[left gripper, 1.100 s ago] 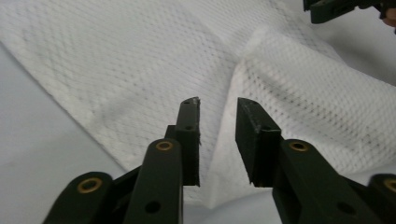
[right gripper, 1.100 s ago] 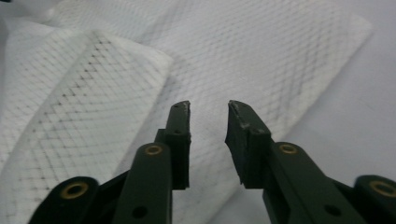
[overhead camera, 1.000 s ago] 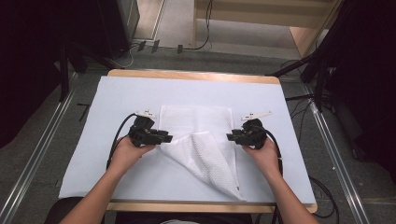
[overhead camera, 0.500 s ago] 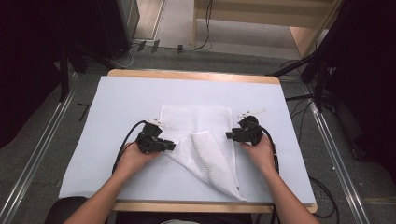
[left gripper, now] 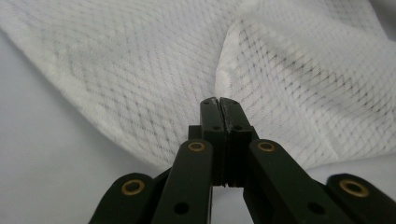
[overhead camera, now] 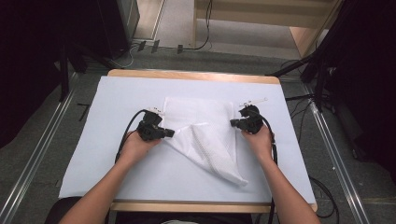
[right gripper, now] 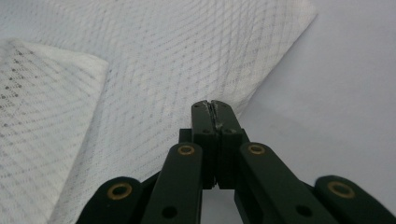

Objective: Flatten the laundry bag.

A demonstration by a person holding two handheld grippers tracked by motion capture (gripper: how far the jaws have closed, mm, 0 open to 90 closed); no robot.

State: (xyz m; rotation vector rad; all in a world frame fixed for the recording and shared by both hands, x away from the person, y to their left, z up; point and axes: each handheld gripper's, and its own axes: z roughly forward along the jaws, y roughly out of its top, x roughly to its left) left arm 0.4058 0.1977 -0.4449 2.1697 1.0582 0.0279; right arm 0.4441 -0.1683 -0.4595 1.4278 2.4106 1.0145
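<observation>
Left hand-held gripper (overhead camera: 169, 133): jaws pressed together; at the cloth's left edge, whether fabric is pinched between them cannot be told.
Right hand-held gripper (overhead camera: 232, 123): jaws likewise clenched, at the cloth's right edge.
Cloth (overhead camera: 205, 135): white mesh, mid-surface between both grippers, one flap folded over diagonally, a corner pointing toward the person.
Surface (overhead camera: 116, 93): covered by a pale sheet.

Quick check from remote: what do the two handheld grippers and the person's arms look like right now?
Both the left gripper and the right gripper are black, each with two flat jaws, brass-coloured pivot rivets and a black cable looping back along the forearm. The forearms are bare; no sleeves show.
</observation>
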